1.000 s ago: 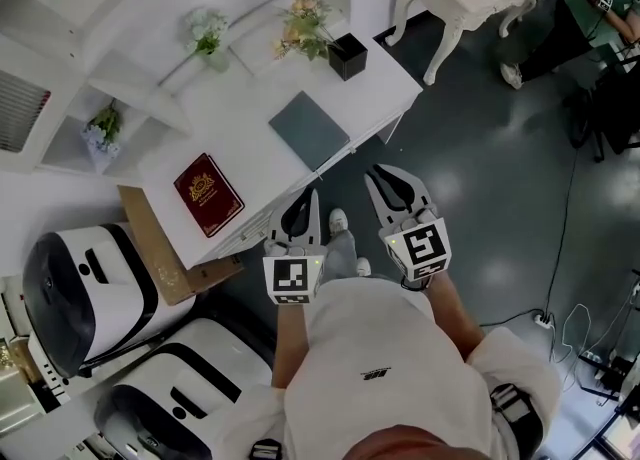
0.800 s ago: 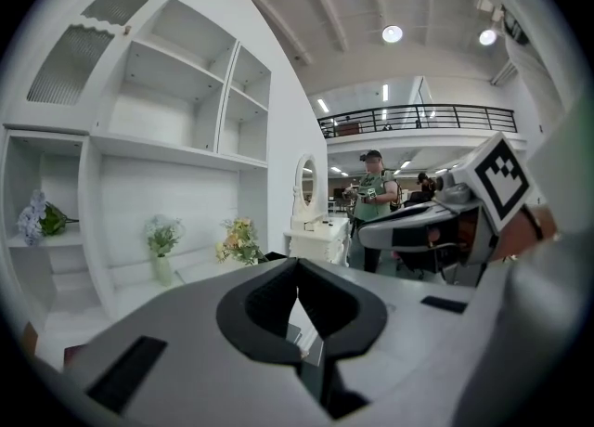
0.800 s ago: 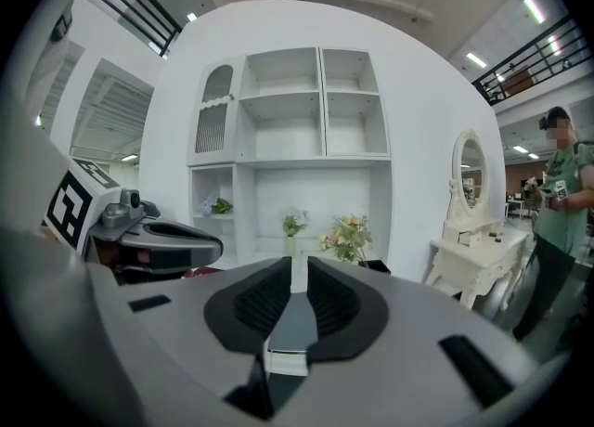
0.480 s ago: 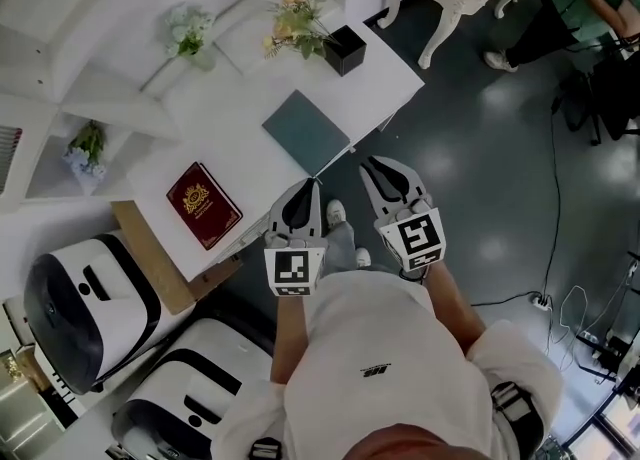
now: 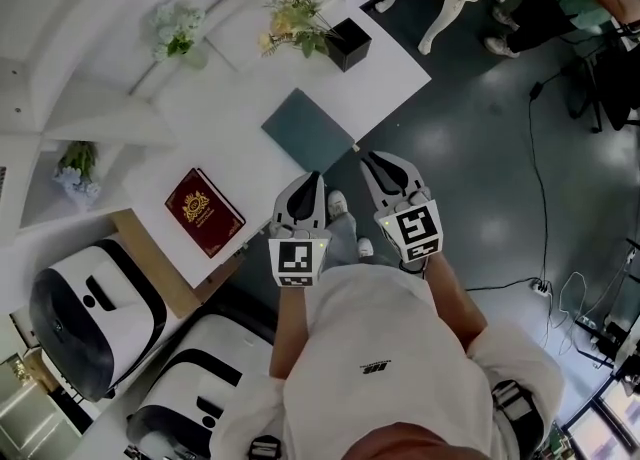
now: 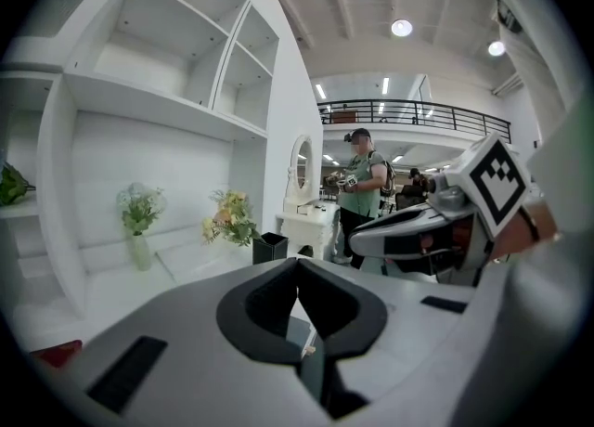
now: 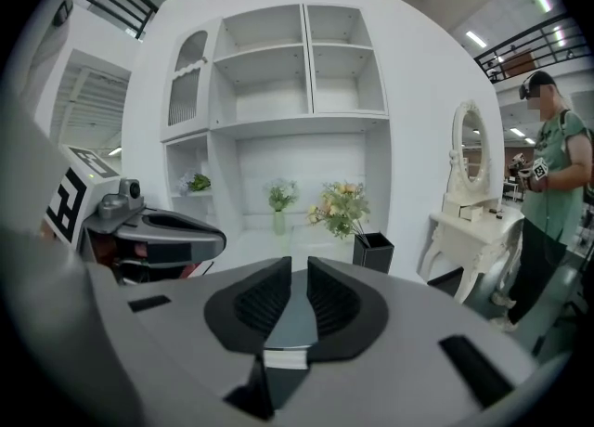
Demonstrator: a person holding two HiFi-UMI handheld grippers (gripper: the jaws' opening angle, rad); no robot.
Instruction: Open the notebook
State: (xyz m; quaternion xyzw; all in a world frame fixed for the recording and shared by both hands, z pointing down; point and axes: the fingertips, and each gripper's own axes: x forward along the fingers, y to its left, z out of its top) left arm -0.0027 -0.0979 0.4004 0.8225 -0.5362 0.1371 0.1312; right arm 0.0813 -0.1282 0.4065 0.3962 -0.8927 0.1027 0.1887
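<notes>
Two grippers are hovering just off the near edge of the white desk [image 5: 240,113]. The left gripper [image 5: 312,180] is sitting with its jaw tips pressed together and nothing caught in them. The right gripper [image 5: 374,160] is showing a thin slit between its jaws, also empty. The grey notebook [image 5: 308,130] is lying closed and flat on the desk right ahead of both, plain cover up, one corner by the desk edge. Off to the left a red book [image 5: 204,211] is lying shut, with a gold crest too small to read. A black box [image 5: 349,45] is standing at the far corner beside some flowers [image 5: 290,10].
</notes>
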